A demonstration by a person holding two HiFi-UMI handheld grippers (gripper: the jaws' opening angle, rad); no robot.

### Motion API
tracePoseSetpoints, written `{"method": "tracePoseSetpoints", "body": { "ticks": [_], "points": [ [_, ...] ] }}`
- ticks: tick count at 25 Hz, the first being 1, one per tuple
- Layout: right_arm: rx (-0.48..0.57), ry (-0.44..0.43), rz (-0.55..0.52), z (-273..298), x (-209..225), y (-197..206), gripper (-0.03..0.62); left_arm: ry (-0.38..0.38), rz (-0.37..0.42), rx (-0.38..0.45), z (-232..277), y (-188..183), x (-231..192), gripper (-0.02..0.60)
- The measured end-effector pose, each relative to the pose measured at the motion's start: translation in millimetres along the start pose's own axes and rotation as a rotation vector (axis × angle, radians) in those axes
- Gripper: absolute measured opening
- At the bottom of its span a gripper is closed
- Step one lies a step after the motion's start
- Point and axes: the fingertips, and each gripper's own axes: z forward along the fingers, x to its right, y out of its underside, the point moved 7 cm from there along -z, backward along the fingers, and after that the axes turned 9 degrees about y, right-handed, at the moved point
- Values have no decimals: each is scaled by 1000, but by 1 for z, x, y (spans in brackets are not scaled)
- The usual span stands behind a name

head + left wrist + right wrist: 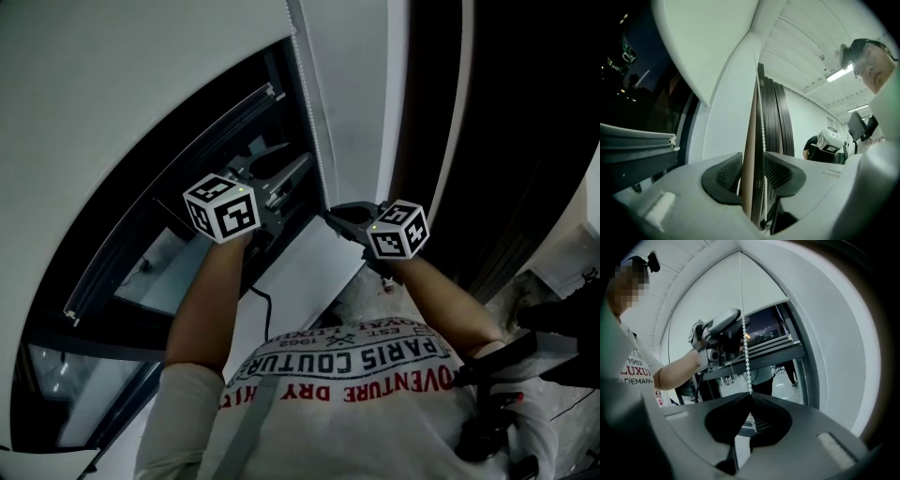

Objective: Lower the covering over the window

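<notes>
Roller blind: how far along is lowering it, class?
Done: the roller blind is partway down. In hand: the right hand-held gripper is shut on the bead chain; the left hand-held gripper is open around it, higher up. Left: the dark glass below is uncovered.

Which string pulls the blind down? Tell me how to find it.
Find the big dark window partly covered by the white roller blind. Beside the window's right side hangs a thin white bead chain, pinched in the right gripper. Unlike the smooth flat blind, it looks like a row of tiny pearls.
</notes>
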Motion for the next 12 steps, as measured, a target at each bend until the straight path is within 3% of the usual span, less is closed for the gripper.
{"method": "tracePoseSetpoints", "body": {
  "ticks": [9,12],
  "points": [
    [-1,1,-8,2,-3,-1,9,81,53,37,26,-56,9,141],
    [-1,-1,-9,2,-3,-1,9,69,61,36,30,-66,10,137]
  ]
}}
